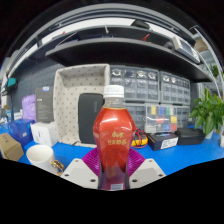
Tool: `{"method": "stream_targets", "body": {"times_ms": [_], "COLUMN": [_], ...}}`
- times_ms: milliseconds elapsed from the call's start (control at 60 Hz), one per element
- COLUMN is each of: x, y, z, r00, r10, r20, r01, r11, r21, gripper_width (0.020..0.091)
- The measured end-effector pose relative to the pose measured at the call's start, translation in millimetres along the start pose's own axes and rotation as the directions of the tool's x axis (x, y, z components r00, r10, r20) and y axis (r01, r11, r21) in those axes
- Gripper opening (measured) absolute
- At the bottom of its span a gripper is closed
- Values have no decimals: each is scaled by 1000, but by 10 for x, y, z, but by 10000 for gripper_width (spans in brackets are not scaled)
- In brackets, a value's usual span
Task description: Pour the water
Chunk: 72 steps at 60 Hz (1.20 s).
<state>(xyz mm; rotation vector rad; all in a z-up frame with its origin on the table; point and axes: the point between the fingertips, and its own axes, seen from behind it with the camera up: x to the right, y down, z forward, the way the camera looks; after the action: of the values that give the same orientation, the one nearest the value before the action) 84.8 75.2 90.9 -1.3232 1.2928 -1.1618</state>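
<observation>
A clear plastic bottle (115,140) filled with red liquid stands upright between the two fingers of the hand-held gripper (113,176), its white cap (114,93) on and a red label wrapped round its middle. The light-coloured fingers close in on the bottle's lower body from left and right, and a magenta pad (92,160) shows against the bottle on the left side; the fingers appear clamped on the bottle, whose base is hidden below them. Beyond the bottle stretches a blue worktop (185,154). On it, to the near left, sits a white bowl (39,154), with a small white box (44,133) and a brown cardboard box (10,147) further left. Behind the bottle rises a patterned panel (82,100) with a dark screen set in it. To the far right stands a rack of small storage drawers (150,90), with a green leafy plant (209,112) at the right end of the worktop. Cluttered items lie on the worktop just right of the bottle, too small to identify. Shelving runs overhead.
</observation>
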Motion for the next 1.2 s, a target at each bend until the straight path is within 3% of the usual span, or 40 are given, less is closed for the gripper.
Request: {"method": "stream_targets", "body": {"times_ms": [233,250,267,283,300,367,467,533,650,767,933,1200], "x": [-5,-3,2,5,6,14,84,89,90,70,-54,-301], "y": [1,-2,-8,-7,-10,6,17,-37,-73,-16,161,161], "z": [-20,-22,-25,-27,-30,-40,-133,-271,-644,-1078,-1619,-2106], "r00": [1000,1000,1000,1000,1000,1000,999,997,991,987,985,991], "r10": [3,6,8,9,10,12,52,76,127,148,138,77], "r20": [5,4,2,2,2,7,-17,-18,-32,-63,-100,-109], "r01": [-3,-6,-8,-9,-10,-12,-52,-77,-127,-150,-143,-81], "r11": [1000,1000,1000,1000,1000,1000,998,997,992,989,988,996], "r21": [9,8,10,10,11,4,-22,-5,-2,-19,-49,-40], "gripper_width": [337,378,375,442,423,484,771,751,802,802,800,802]}}
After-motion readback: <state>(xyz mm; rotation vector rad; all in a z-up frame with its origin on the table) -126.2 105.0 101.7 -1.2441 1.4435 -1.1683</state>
